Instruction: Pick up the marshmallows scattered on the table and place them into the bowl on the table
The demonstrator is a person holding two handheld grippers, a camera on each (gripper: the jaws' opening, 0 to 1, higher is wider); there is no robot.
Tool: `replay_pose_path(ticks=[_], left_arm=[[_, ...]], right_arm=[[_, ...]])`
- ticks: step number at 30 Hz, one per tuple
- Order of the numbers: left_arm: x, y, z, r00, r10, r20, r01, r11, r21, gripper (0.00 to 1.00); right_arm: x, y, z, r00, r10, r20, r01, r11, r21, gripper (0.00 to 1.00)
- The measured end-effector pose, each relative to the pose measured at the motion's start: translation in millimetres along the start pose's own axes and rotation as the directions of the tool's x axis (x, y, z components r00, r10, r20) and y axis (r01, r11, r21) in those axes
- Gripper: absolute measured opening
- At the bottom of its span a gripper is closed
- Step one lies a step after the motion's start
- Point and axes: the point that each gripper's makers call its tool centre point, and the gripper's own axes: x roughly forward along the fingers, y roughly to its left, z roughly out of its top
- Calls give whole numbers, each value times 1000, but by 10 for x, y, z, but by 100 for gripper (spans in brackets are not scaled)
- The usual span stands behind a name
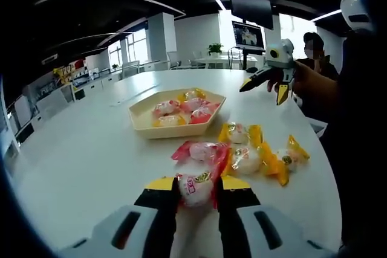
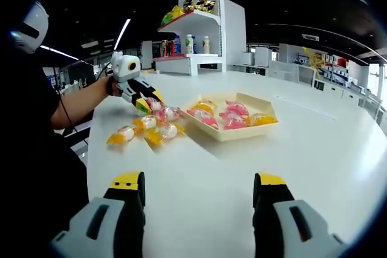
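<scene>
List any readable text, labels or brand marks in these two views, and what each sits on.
None can be read.
Red-wrapped marshmallow in the left claw: a green and yellow mark on the wrapper, too blurred to read.
Monitor beyond the table: picture lit, no legible text.
Shelf bottles: labels too small to read.

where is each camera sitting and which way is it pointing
Left gripper view: rides on the left gripper, low over the white table, facing the bowl; its jaws pinch a red-wrapped marshmallow; the right gripper and the person's arm show at upper right.
Right gripper view: rides on the right gripper, jaws apart, facing the bowl across the table; the left gripper and arm show at left.
Shared: bowl, table, loose yellow-wrapped marshmallows.
</scene>
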Motion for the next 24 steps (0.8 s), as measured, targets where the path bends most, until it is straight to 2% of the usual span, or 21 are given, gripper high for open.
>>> replay_pose_path(ticks=[7,24], left_arm=[[-18,-23,54,1000,-4,25,4,1000,2,26],[-6,57,171,997,10,73,-12,1000,15,26]], right_arm=[[0,9,6,1000,2,2,-2,1000,0,72],[-16,-9,1,1000,0,1,0,1000,-3,72]])
